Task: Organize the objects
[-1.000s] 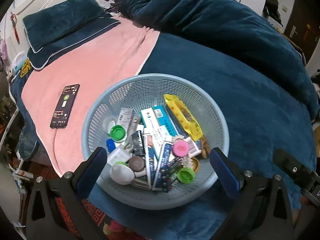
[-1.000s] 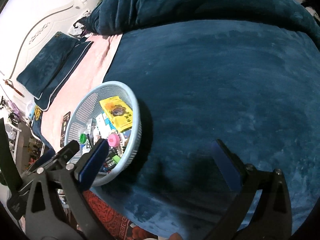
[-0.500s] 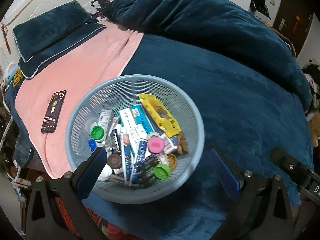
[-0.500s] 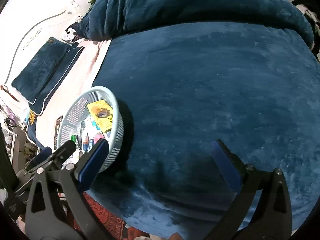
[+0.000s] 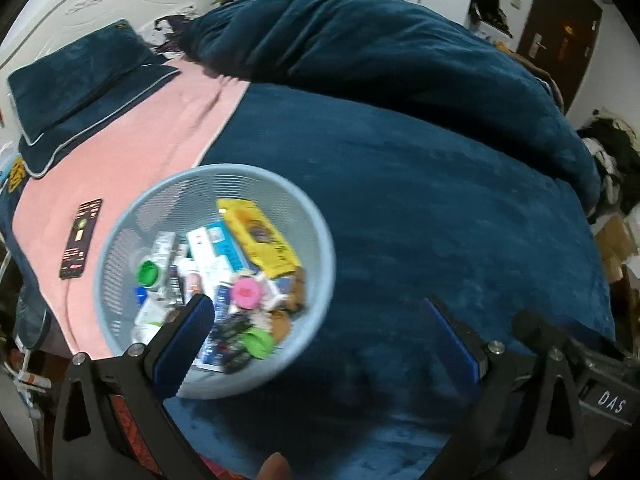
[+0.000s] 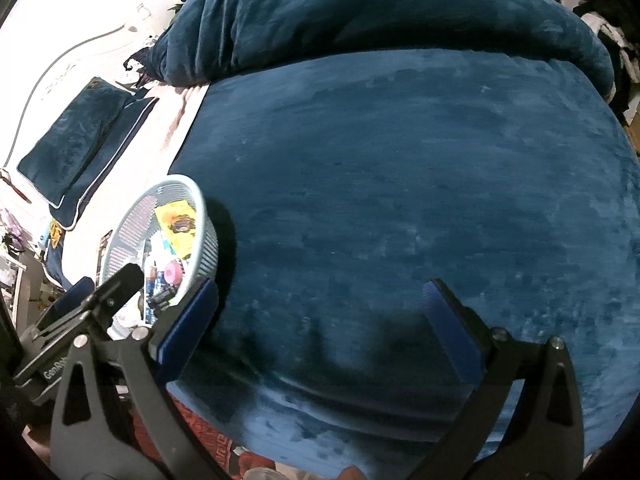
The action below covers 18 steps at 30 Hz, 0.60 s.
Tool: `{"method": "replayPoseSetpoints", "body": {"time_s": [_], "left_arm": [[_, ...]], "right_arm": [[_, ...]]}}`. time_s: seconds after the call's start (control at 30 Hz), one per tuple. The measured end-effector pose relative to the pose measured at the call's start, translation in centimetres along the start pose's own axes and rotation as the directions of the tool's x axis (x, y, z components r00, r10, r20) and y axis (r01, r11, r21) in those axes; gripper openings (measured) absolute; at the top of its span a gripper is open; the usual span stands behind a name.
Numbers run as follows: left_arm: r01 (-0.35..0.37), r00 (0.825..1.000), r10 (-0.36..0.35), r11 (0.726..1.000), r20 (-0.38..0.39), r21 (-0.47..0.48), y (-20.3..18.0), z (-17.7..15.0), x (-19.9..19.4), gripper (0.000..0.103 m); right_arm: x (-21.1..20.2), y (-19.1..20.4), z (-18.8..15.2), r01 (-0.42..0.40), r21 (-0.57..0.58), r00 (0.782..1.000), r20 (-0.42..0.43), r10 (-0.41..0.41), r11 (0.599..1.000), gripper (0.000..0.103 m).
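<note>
"DAS" on right claw [image 5: 608, 402] body; "GenRo…", partly hidden, on left claw [image 6: 52, 372] body.

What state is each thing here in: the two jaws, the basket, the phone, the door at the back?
left gripper: jaws wide open, holding nothing
right gripper: jaws wide open, holding nothing
basket: upright on the bed, filled with small items
phone: lying flat, screen lit
door: closed
</note>
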<state>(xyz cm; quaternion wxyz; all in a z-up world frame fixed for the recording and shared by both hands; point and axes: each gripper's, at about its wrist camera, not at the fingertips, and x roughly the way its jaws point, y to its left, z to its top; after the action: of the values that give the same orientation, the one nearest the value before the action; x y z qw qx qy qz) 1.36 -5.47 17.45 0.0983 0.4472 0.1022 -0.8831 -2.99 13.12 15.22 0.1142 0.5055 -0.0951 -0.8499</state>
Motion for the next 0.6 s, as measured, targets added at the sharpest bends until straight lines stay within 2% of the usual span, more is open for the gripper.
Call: {"method": "replayPoseSetpoints", "body": {"time_s": [0.33,0.43,0.6], "left_arm": [[0.045,0.998,-0.043,0.998,-0.039,0.039,-5.2,-1.1,1.0,0.102],[0.062,0.998,-0.06,0.995,-0.031,0.081,-6.9,-2.0,1.2,0.103],[0.074,0.995,-0.062,0.982,-0.073,0.176,-9.9,-3.4,2.8,0.103]], "right_arm": [[-1.7,-5.1,-0.9,0.047,0.055,0.999,0.017,-0.048,0.997,0.103],[-2.2,-6.6,-1.3,0.06,0.087,0.998,0.016,-0.062,0.994,0.103],[-2.6,-8.8,-2.0,0.095,0.116,0.995,0.006,-0.096,0.989,0.103]]}}
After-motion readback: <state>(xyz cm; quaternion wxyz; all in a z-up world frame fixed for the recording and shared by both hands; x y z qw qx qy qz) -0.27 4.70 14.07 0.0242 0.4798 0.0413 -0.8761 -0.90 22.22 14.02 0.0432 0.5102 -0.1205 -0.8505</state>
